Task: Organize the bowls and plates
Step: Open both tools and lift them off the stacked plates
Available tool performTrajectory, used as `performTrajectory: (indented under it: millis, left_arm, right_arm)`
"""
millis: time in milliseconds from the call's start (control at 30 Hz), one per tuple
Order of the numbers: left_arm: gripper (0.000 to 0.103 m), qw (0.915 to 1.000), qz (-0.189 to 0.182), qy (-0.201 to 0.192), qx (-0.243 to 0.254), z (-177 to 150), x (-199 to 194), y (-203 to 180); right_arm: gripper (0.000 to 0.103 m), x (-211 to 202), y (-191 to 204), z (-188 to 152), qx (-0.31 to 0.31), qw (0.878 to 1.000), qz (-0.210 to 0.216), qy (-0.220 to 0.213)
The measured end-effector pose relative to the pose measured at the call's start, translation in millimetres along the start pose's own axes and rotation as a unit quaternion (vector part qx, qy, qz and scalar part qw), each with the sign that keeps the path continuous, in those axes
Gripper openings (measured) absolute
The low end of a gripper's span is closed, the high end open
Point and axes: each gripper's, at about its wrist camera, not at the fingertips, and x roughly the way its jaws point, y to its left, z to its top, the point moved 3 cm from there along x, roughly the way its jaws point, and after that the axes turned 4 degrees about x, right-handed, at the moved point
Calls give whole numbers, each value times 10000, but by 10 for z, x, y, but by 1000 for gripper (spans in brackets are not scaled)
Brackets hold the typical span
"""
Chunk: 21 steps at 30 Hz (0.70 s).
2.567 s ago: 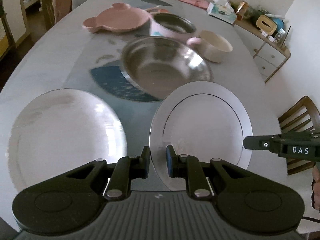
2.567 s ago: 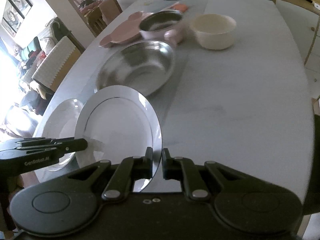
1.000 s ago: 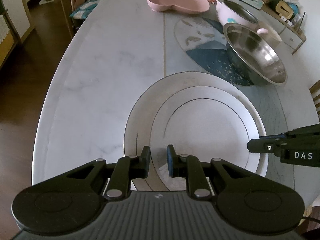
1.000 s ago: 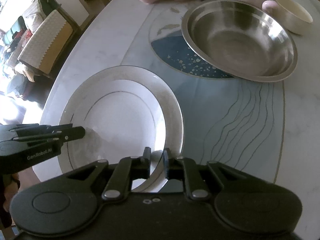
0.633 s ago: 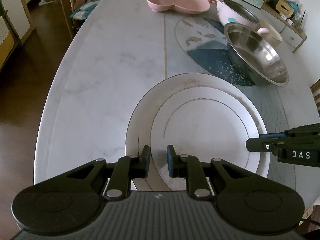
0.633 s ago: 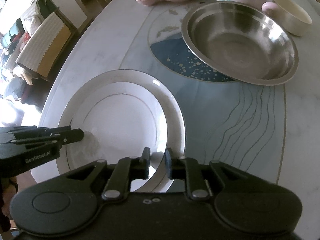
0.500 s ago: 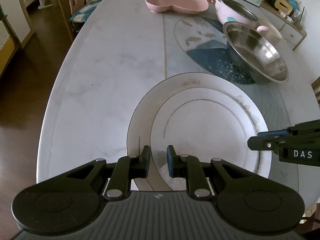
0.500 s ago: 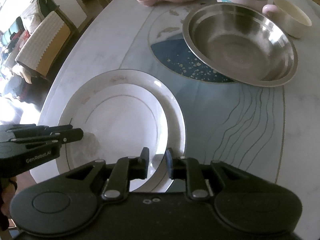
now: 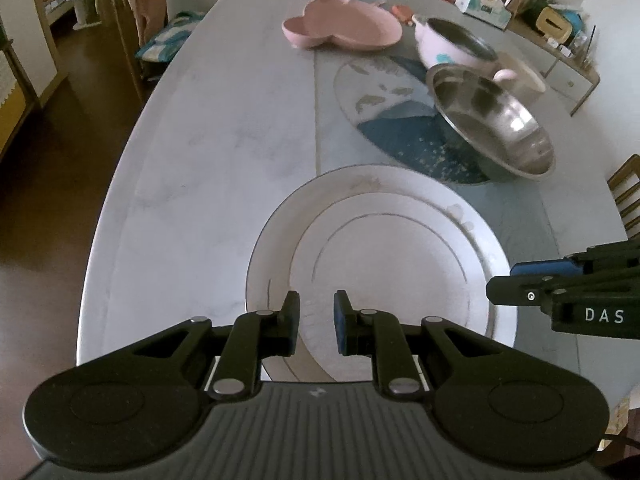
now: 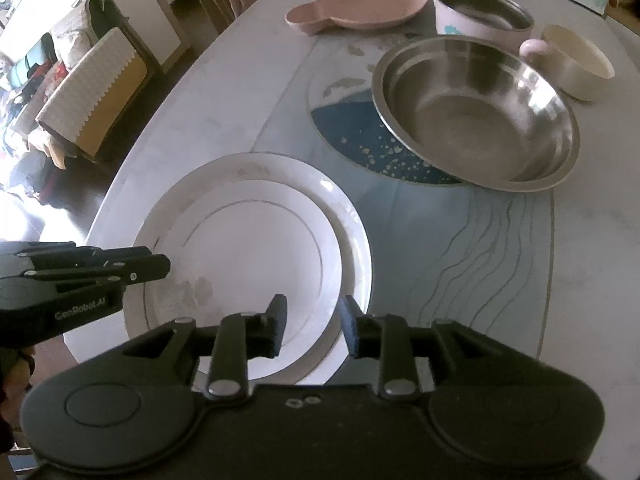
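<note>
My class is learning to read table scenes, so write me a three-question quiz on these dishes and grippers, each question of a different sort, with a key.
1. True or false: the smaller white plate lies on top of the larger white plate.
2. Which dish stands nearest the steel bowl? A) pink plate B) pink pot C) smaller white plate
3. Fill in: the right gripper has its jaws ____ around the near rim of the smaller white plate, while the left gripper grips nothing.

Key: 1 true. 2 B. 3 open; they have just been opening, and the pads no longer press the rim.
</note>
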Motion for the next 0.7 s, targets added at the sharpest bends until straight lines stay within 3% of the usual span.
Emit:
performTrajectory:
  millis: [567, 700]
  left_arm:
    - [18, 9955, -185, -874, 329, 193, -535, -369]
    - [28, 9931, -262, -1072, 384, 223, -652, -444]
  right_arm:
    - [39, -638, 85, 21, -343, 9948, 27, -964]
    - [46, -793, 123, 15, -467, 9917, 18, -1196]
